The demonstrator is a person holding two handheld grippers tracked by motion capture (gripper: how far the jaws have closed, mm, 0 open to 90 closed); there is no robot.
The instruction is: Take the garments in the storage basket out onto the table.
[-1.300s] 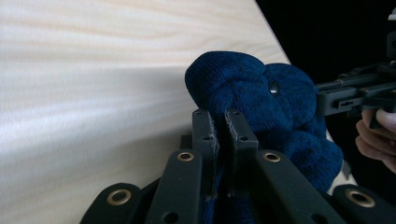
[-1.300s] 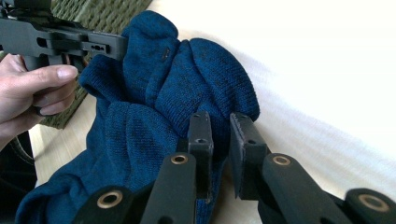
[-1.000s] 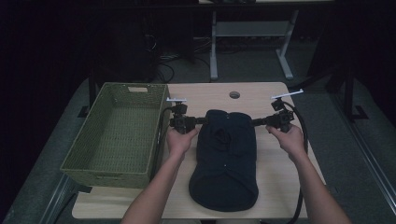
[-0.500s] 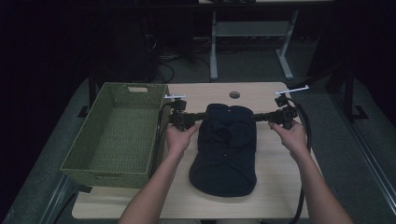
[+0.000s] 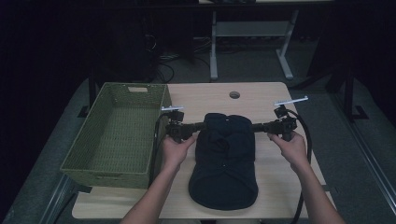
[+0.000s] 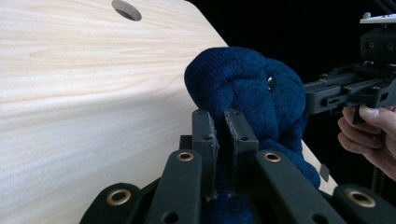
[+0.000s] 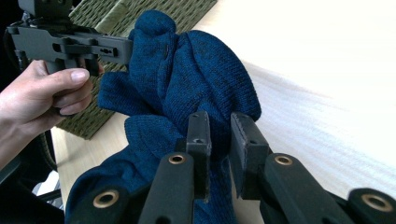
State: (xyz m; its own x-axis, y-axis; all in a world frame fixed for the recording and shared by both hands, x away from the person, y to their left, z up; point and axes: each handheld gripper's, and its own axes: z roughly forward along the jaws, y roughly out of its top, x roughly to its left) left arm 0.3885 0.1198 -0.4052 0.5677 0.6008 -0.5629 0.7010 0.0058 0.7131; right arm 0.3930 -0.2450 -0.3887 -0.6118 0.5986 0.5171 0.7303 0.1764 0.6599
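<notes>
A dark blue knitted garment (image 5: 224,158) lies bunched lengthwise on the wooden table (image 5: 210,95). My left gripper (image 5: 203,125) is shut on the left side of its far edge, with blue knit (image 6: 243,88) pinched between the jaws (image 6: 223,116). On the opposite side my right gripper (image 5: 256,126) is shut on the same far edge, fabric (image 7: 187,70) caught between its jaws (image 7: 219,119). The two grippers point at each other across the raised fold. The right gripper (image 6: 313,98) appears in the left gripper view, and the left gripper (image 7: 126,49) in the right gripper view.
A green woven basket (image 5: 107,175) stands empty at the table's left side, close to my left hand; its weave (image 7: 140,11) lies behind the fold. A round cable hole (image 5: 234,94) sits near the table's far edge. Desk legs and cables lie on the floor beyond.
Both grippers have come back toward the person with the garment's far edge, after a small push away. The garment's heap has shifted with them. Both grips hold.
</notes>
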